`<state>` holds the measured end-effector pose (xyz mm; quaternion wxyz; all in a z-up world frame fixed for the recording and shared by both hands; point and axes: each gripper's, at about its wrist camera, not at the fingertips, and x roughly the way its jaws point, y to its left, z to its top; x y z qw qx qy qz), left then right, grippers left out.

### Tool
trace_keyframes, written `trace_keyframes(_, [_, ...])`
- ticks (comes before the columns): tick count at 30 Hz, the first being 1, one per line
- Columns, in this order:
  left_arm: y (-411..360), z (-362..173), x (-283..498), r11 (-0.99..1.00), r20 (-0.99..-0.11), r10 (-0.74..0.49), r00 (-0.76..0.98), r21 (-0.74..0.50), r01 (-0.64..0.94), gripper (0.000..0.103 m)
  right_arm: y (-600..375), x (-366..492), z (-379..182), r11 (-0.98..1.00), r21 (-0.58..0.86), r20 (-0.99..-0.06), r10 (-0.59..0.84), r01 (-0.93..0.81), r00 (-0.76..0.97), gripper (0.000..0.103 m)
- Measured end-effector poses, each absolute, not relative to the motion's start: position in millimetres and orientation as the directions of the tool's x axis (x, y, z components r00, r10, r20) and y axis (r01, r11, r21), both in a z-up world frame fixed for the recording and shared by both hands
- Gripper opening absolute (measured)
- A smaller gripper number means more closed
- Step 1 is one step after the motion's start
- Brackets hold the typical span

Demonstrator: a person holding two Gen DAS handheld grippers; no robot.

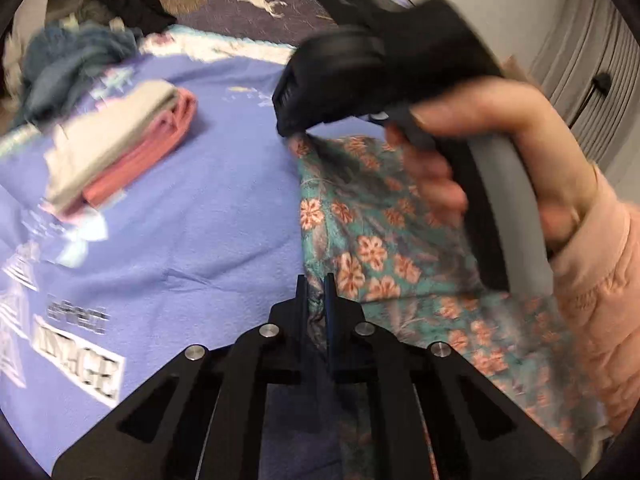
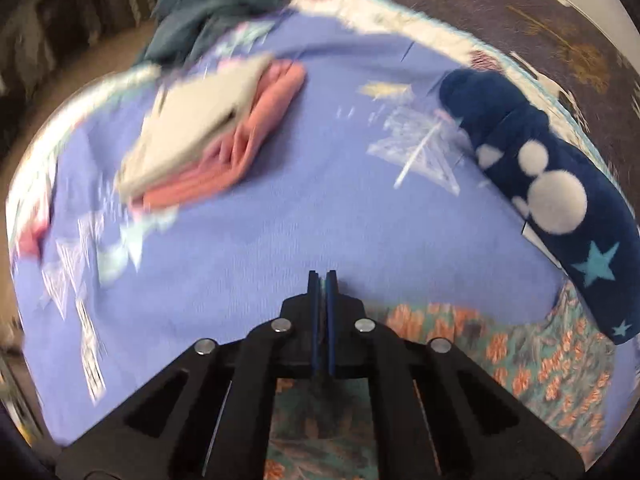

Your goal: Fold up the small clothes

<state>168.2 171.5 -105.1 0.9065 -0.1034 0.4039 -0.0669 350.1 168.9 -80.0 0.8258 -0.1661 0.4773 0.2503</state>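
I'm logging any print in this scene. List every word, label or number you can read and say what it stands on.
"IMAGE": white label printed on the purple blanket, left wrist view, at; motion blur makes the middle letters uncertain.
Dark lettering just above that label: too blurred to read.
Black-and-white printed strips on the blanket in the right wrist view: too blurred to read.
No other text is visible.

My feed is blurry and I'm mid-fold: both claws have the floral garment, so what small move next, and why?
Probably carry both held edges across and lay them onto the rest of the floral garment. The left claw and right claw each look shut on an edge of it, lifted above the purple blanket, with the fold unfinished. The folded stack lies apart to the left.
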Motion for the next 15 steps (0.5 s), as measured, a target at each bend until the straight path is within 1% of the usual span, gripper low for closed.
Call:
trace_keyframes(3, [163.8,-105.1,166.2,0.984,-0.733,-0.153,0.662,-0.176,0.033,0.007,163.9,362.3,-90.4,0.810,0.083,-0.856,0.356,-0.580,0.375,0.000])
trace_keyframes(4, [163.5,-104.8,165.1,0.985,-0.736,-0.146,0.662,-0.167,0.031,0.008,159.7,362.7,-91.8,0.813,0.091,-0.859,0.356,-0.575,0.368,0.003])
trace_keyframes(5, [163.9,-104.0,163.6,0.987,-0.736,-0.140,0.662,-0.160,0.030,0.008,152.0,361.9,-90.5,0.822,0.101,-0.859,0.357,-0.560,0.368,0.012])
trace_keyframes(6, [164.7,-103.2,161.6,0.988,-0.735,-0.133,0.665,-0.153,0.028,0.009,137.6,358.1,-83.3,0.834,0.122,-0.846,0.371,-0.539,0.383,0.018])
trace_keyframes(7, [166.8,-101.6,158.8,0.990,-0.730,-0.115,0.674,-0.142,0.015,0.009,116.7,350.3,-70.4,0.838,0.152,-0.814,0.406,-0.524,0.414,0.025])
trace_keyframes(10, [173.2,-90.8,151.5,0.993,-0.703,-0.065,0.708,-0.117,-0.025,0.009,56.1,324.8,-41.4,0.842,0.193,-0.739,0.462,-0.503,0.490,0.029])
trace_keyframes(11, [174.1,-85.0,150.0,0.991,-0.689,-0.077,0.721,-0.130,-0.018,0.009,35.5,315.2,-34.5,0.846,0.187,-0.724,0.462,-0.499,0.512,0.034])
trace_keyframes(13, [172.5,-73.1,152.5,0.983,-0.656,-0.135,0.742,-0.182,0.018,0.009,-10.2,291.1,-25.2,0.859,0.163,-0.703,0.446,-0.485,0.555,0.041])
trace_keyframes(14, [169.6,-68.0,154.8,0.980,-0.645,-0.156,0.748,-0.198,0.033,0.010,-31.1,280.9,-24.9,0.866,0.168,-0.704,0.440,-0.471,0.557,0.041])
trace_keyframes(15, [163.0,-62.9,159.5,0.976,-0.633,-0.182,0.753,-0.212,0.057,0.014,-54.1,270.3,-28.7,0.879,0.187,-0.723,0.426,-0.439,0.544,0.041])
